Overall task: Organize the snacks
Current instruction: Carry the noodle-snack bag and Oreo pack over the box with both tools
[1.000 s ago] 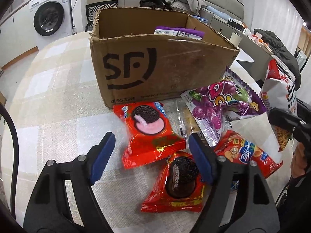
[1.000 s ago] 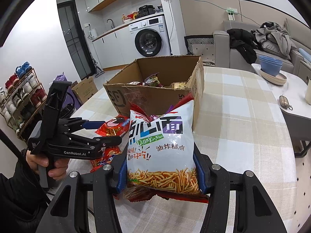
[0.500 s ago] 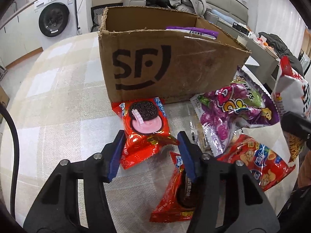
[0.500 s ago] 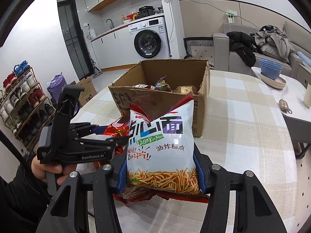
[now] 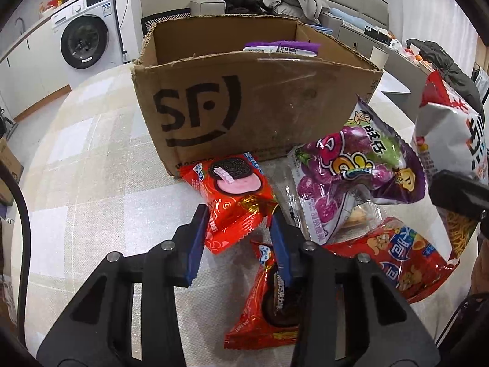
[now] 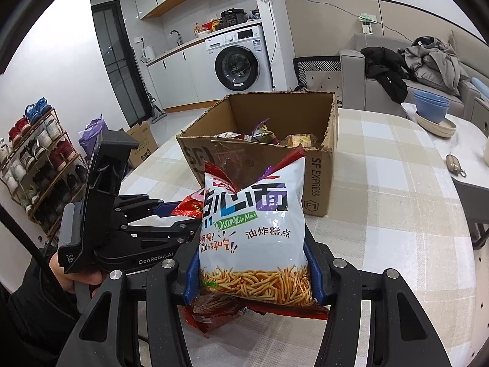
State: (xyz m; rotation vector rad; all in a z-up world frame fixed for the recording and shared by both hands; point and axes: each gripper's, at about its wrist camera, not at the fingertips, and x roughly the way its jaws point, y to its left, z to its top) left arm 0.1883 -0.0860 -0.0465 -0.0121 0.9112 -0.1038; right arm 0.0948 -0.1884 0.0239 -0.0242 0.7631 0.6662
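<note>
Left claw [image 5: 238,229]: jaws closing around the near end of a red cookie packet [image 5: 235,195] printed with a pink-filled sandwich cookie. Both blue pads [image 5: 197,241] flank the wrapper, which crumples between them, so contact looks made. The packet's far end lies on the tabletop [image 5: 91,183] just in front of the cardboard box [image 5: 244,104].

Right claw [image 6: 250,275]: jaws partly closed and clamped on the lower part of a white bag of fried noodle sticks [image 6: 253,229]. The bag stands upright between the pads, top corners flared. It is raised off the checked cloth, in front of the box's near corner.

Box: open at the top, marked "SF" on the side facing the left camera, standing on the tabletop. Wrapped snacks sit inside it; a purple-and-white pack [image 5: 281,47] shows above the rim in the left view.

Loose on the tabletop beside the box:
- second red cookie packet [image 5: 269,299], partly under the left claw's right finger
- purple grape-candy bag [image 5: 357,168], leaning toward the box's corner
- red snack bag with cartoon print [image 5: 397,263], nearest the right claw
- a clear wrapper [image 5: 293,195] lying between the cookie packet and the candy bag, contents unclear

A hand [image 6: 76,278] grips the left claw's handle in the right view.
</note>
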